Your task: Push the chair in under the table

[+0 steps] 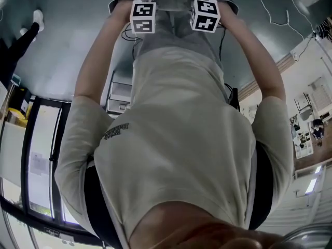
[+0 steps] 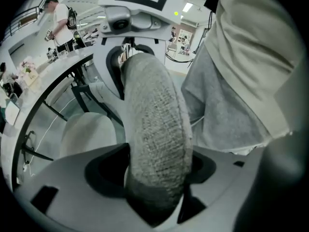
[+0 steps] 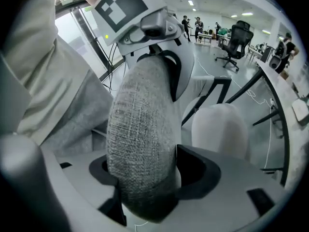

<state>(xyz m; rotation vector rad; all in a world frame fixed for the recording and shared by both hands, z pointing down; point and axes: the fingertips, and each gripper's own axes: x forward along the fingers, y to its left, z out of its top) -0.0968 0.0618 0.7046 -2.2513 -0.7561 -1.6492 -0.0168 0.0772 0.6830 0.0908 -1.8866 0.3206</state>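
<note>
Head view: a pale shirt (image 1: 181, 139) fills the frame and both arms are stretched down. Two marker cubes (image 1: 142, 17) sit side by side at the top, close together.

Left claw (image 2: 157, 187): jaws apart, straddling the top edge of the grey fabric backrest (image 2: 154, 110) of the chair (image 2: 149, 149). There is a dark gap on either side of the padding and no dent in the cloth, so it is open around the backrest, not clamped.

Right claw (image 3: 145, 187): likewise wide, with the backrest running up between the jaws (cloth close to the jaw on the person's side, a gap on the other).

Both claws sit on the same backrest edge, near each other.

The chair stands just in front of the person. The curved white worktop (image 2: 43, 81) lies on the far side of the backrest, with black legs beneath it. A pale rounded shape (image 3: 219, 129) sits low beside the worktop; I cannot tell what it is.
</note>
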